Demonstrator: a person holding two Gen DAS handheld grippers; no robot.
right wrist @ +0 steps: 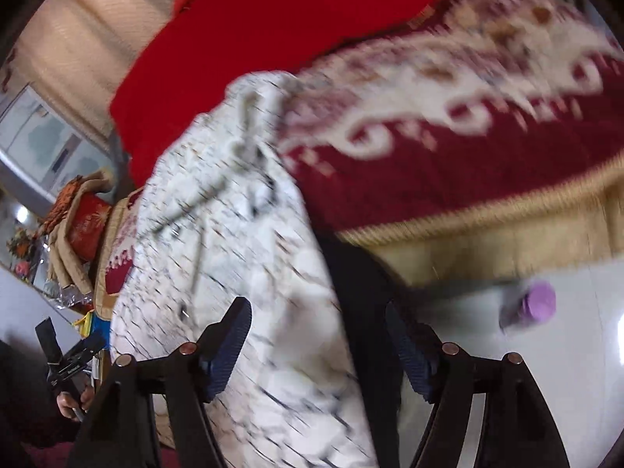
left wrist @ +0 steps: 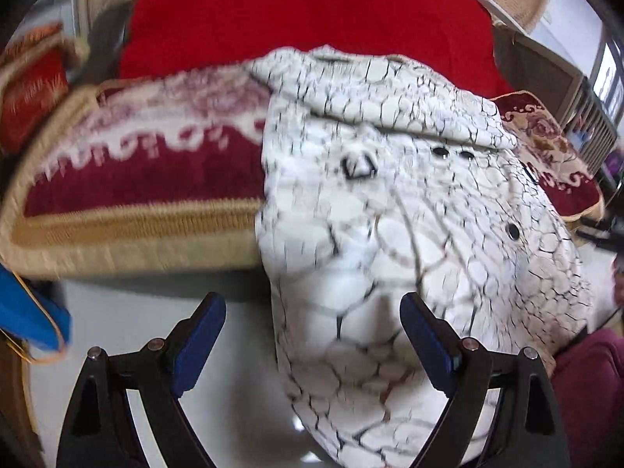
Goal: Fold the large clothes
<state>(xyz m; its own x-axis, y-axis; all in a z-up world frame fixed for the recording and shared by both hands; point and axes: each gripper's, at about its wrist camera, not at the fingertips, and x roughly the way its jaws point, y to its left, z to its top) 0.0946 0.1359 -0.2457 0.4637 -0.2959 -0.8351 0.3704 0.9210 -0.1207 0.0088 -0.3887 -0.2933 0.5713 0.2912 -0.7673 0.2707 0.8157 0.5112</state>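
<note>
A white garment (left wrist: 390, 195) with a black crackle print and dark snaps lies over the front edge of a sofa seat and hangs toward the floor. My left gripper (left wrist: 312, 304) is open just in front of the hanging part. The cloth's left edge falls between its blue pads (left wrist: 195, 343), which do not press on it. In the blurred right wrist view the same garment (right wrist: 234, 234) hangs at the left. My right gripper (right wrist: 318, 308) is open there, with the cloth's right edge between its fingers and nothing gripped.
The seat has a dark red and cream patterned cover (left wrist: 136, 179) with a gold fringe, and a plain red blanket (left wrist: 292, 11) lies behind it. A purple object (right wrist: 534, 304) lies on the pale floor (left wrist: 136, 312). A red cushion (left wrist: 31, 93) sits far left, and a maroon sleeve (left wrist: 585, 370) shows at the right.
</note>
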